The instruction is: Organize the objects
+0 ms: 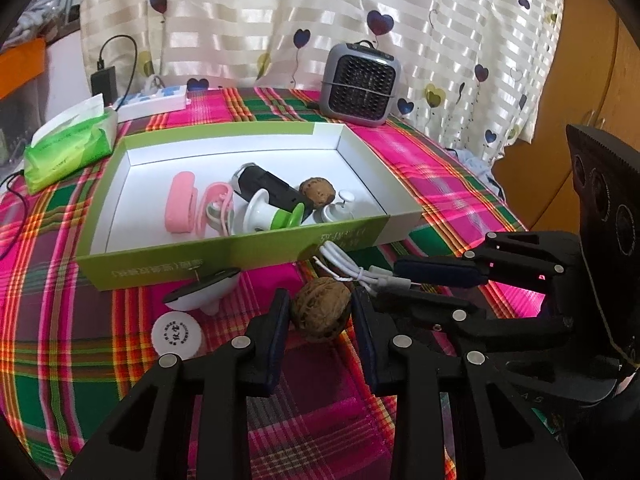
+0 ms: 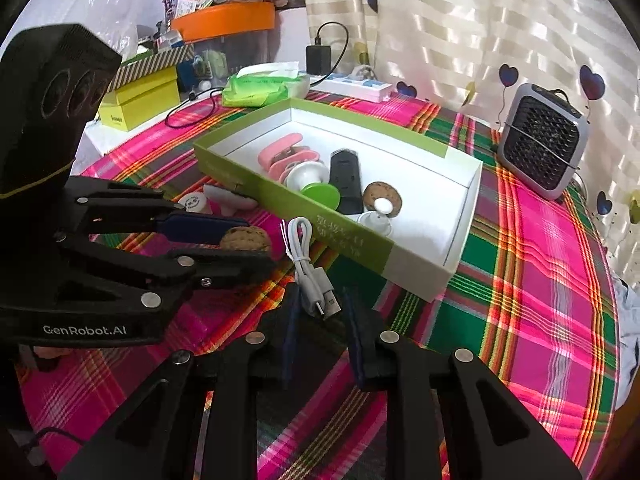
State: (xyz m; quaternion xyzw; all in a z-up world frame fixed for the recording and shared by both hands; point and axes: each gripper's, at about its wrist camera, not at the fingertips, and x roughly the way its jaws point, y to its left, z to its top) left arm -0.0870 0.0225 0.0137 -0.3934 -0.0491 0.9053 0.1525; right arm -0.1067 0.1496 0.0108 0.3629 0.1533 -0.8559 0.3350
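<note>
A walnut (image 1: 321,314) lies on the plaid tablecloth between the pads of my left gripper (image 1: 320,312); the pads stand at its sides, and I cannot tell if they press it. It also shows in the right wrist view (image 2: 245,239) beside the left gripper (image 2: 256,244). My right gripper (image 2: 320,320) is open around the plug end of a coiled white USB cable (image 2: 308,268), also seen in the left view (image 1: 352,268). The green-and-white box (image 1: 240,248) holds a second walnut (image 1: 318,191), pink case, black device and white pieces.
A white clip-like item (image 1: 200,294) and a round white cap (image 1: 176,332) lie left of the walnut. A grey mini heater (image 1: 360,84), green tissue pack (image 1: 68,144), power strip (image 1: 154,100) and charger stand behind the box. A curtain hangs behind.
</note>
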